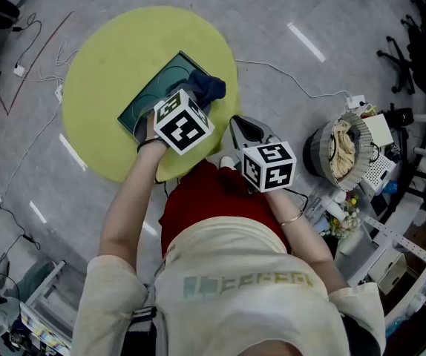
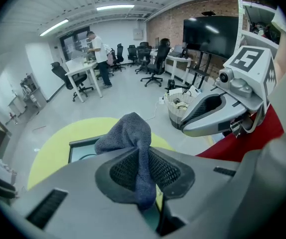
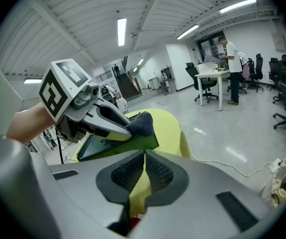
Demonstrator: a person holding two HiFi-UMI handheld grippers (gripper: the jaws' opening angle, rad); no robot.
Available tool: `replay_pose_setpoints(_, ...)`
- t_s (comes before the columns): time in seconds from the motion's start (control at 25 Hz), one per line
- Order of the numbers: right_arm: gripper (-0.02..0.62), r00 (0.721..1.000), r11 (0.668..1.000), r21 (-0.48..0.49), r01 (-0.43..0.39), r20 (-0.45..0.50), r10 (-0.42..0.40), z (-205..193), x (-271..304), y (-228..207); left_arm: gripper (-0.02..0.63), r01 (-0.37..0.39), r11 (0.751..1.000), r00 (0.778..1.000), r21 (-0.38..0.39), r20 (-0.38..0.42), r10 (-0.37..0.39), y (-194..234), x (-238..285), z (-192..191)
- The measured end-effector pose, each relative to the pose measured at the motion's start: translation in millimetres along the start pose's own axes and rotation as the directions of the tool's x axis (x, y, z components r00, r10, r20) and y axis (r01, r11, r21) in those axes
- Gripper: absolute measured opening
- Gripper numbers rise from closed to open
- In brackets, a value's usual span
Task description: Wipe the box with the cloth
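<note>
Wiping in hand: left gripper (image 2: 143, 171) jaws clamp the cloth (image 2: 128, 133) at the green box (image 1: 150, 99), right end; right gripper (image 3: 144, 173) jaws closed, empty; next move likely a leftward sweep.

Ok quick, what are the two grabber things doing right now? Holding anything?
Left gripper: shut on the cloth.
Right gripper: shut, holding nothing.

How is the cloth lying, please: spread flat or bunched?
Bunched: the cloth rises in a crumpled peak, pinched by the left gripper.
</note>
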State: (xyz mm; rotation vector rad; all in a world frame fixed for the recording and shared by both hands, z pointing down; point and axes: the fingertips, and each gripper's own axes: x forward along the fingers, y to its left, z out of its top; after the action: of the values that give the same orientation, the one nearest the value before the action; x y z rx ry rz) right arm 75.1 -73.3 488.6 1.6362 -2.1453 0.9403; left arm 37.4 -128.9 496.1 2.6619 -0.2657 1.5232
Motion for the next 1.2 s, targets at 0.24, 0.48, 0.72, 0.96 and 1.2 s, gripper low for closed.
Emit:
replay_pose_setpoints(0.24, 0.038, 1.000, 1.000, 0.004, 0.025, 0.015, -0.025, 0.5, -10.9, -1.4, 0.069, -0.028, 0.999, 0.999, 0.018, 0.035, 0.027, 3.4, 3.7, 12.7)
replay_pose_setpoints(0.48, 0.038, 0.999, 0.999, -0.017, 0.031, 0.028, -0.031, -3.0, -22.3, -5.1, 0.069, -0.127, 0.992, 0.977, 0.011, 0.175, 0.124, 4.9, -4.0, 39.2)
replay_pose_setpoints(0.72, 0.038, 0.999, 0.998, -0.054, 0.012, 0.044, -0.010, 2.0, -32.6, -0.6, 0.069, -0.203, 0.976, 0.912, -0.081, 0.348, 0.219, 3.5, -38.2, 68.3)
replay_pose_setpoints(0.96, 0.038, 0.995, 0.994, -0.104, -0.045, 0.080, 0.053, 14.8, -41.0, 10.5, 0.069, -0.238, 0.954, 0.837, -0.185, 0.459, 0.298, -7.4, -83.4, 79.8)
replay_pose_setpoints(1.2, 0.038, 0.986, 0.986, -0.145, -0.082, 0.131, 0.102, 28.1, -55.9, 19.3, 0.069, -0.232, 0.932, 0.773, -0.279, 0.529, 0.351, -28.7, -122.4, 73.2)
